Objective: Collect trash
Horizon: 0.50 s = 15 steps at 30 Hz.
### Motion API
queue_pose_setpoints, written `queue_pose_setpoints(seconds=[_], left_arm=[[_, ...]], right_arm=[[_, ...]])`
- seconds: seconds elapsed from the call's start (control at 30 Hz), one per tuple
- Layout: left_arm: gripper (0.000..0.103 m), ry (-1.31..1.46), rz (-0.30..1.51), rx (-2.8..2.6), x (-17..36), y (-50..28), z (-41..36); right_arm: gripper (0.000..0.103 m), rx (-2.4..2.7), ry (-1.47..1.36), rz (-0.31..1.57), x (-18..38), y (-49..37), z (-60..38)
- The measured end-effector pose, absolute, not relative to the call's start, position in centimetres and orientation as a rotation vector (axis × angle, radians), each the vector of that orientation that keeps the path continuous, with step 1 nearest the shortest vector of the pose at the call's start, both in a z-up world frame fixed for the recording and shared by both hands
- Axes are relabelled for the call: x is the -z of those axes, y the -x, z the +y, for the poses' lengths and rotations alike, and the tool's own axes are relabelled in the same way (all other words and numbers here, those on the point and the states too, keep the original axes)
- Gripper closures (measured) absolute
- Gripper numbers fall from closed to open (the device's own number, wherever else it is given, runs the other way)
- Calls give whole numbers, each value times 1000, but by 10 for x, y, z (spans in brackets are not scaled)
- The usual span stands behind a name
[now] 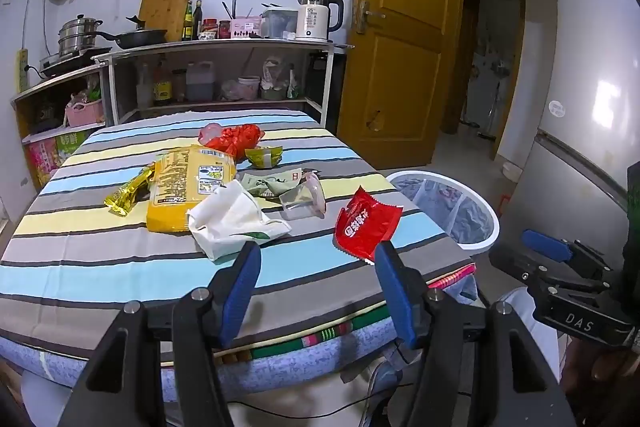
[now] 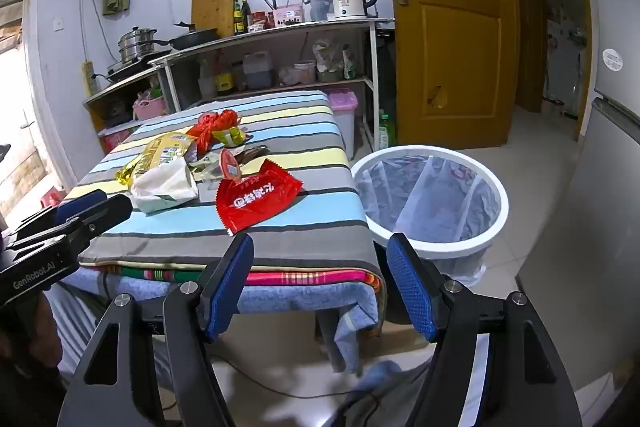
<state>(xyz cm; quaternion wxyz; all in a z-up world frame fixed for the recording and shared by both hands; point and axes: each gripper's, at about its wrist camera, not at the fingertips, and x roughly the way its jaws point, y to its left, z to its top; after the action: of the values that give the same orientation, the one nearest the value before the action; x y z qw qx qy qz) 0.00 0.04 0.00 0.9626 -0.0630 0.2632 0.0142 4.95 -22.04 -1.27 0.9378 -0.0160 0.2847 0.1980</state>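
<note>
— Since the worktop (image 2: 280, 243) with its striped cloth fills most of both views, start there: where does the trash sit on it?

— Spread across the middle, with the white bin (image 2: 496, 223) standing on the floor just off the worktop's right edge, at about two o'clock from the right tool (image 2: 320, 279). Biggest piece is the yellow bag (image 1: 188, 187), then the white crumpled bag (image 1: 236, 219), then the red wrapper (image 1: 366, 223).

— Which tool is nearer the red wrapper?

— Hard to call. In the left wrist view it lies at about one o'clock from the left tool (image 1: 316, 287), close above the right-hand pad. In the right wrist view it lies at about eleven o'clock. My guess is the right one, being on the bin's side.

— And its long axis?

— Seen from the right tool, it runs from seven o'clock up to two o'clock, its jagged torn end pointing back toward the near edge. It lies flat, slightly curled.

— State of the tools?

— Both spread wide, nothing between the pads, neither touching any trash.
</note>
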Motion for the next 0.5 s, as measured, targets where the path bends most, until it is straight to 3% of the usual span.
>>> queue_pose_setpoints(seconds=[0.5], left_arm=[[42,141,524,-21,-2,0,0]], right_arm=[[33,-405,31,582,12,-49,-220]])
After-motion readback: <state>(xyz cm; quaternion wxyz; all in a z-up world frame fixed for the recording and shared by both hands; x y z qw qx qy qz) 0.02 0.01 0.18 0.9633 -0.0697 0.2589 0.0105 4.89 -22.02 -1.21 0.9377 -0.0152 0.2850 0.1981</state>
